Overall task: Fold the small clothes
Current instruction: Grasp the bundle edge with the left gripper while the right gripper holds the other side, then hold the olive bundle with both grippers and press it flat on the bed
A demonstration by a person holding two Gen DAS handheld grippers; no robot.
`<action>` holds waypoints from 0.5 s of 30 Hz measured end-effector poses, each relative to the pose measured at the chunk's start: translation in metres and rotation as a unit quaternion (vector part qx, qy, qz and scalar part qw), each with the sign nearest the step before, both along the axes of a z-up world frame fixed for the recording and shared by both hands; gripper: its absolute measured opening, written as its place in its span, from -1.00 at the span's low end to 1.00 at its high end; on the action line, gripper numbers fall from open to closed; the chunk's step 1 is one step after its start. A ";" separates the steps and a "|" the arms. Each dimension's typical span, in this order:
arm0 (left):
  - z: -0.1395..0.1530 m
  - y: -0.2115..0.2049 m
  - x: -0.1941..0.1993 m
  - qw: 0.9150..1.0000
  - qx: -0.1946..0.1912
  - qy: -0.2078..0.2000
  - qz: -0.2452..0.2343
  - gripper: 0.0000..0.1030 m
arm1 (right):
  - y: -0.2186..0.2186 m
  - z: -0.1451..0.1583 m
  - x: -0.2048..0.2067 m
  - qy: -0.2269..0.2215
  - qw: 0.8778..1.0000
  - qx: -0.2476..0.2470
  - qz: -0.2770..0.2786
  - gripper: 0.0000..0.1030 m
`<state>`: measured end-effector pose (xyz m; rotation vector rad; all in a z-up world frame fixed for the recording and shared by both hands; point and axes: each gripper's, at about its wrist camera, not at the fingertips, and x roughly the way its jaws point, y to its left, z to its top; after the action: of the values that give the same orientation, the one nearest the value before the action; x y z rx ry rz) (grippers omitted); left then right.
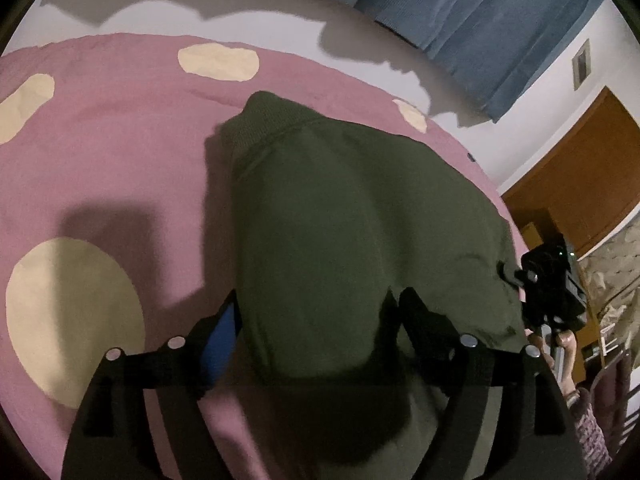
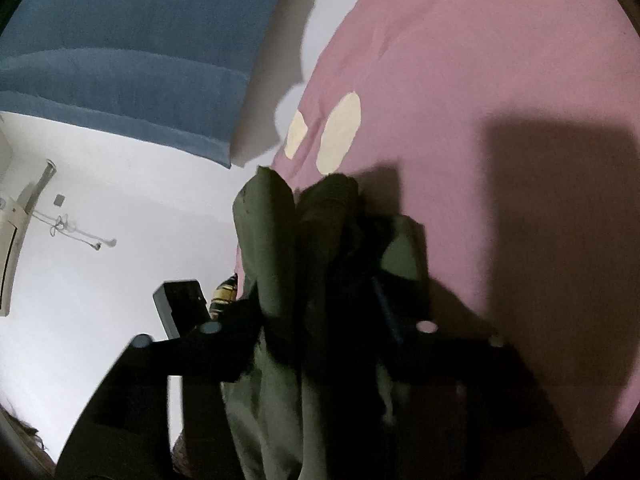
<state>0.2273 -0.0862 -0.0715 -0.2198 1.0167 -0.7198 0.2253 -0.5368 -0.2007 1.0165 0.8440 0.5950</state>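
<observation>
Pink polka-dot bedspread (image 1: 120, 168) | olive sweatshirt (image 1: 340, 220) lifted above it | left gripper (image 1: 316, 316), right gripper (image 2: 332, 280) both clamped on fabric | soft, light, floppy; pinch hem edges.

Garment (image 2: 280, 248) hiding right gripper (image 2: 320, 300) jaws; btm edge-cropped.

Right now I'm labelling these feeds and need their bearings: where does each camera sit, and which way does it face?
Left wrist: on the left gripper, looking along its fingers at the green garment bunched between them, over the pink bedspread; the right gripper and the hand holding it show at right.
Right wrist: on the right gripper, tilted sideways, facing gathered garment folds, bedspread, the white wall; only its own fingers show.
Shared: garment, bedspread, the blue curtain.
</observation>
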 end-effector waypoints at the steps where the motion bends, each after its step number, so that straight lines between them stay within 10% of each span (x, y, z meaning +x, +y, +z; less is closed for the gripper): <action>1: 0.001 0.004 -0.002 1.000 -0.007 0.002 0.000 0.57 | -0.002 0.002 -0.003 -0.001 1.000 -0.001 -0.005 0.23; 15: -0.012 0.037 -0.032 0.996 -0.072 0.053 -0.004 0.67 | 0.019 0.022 -0.042 0.009 0.988 -0.146 0.044 0.55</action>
<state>0.1952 -0.0491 -0.0839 -0.3827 1.0683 -0.7970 0.1838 -0.5177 -0.1787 0.7230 0.9649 0.5186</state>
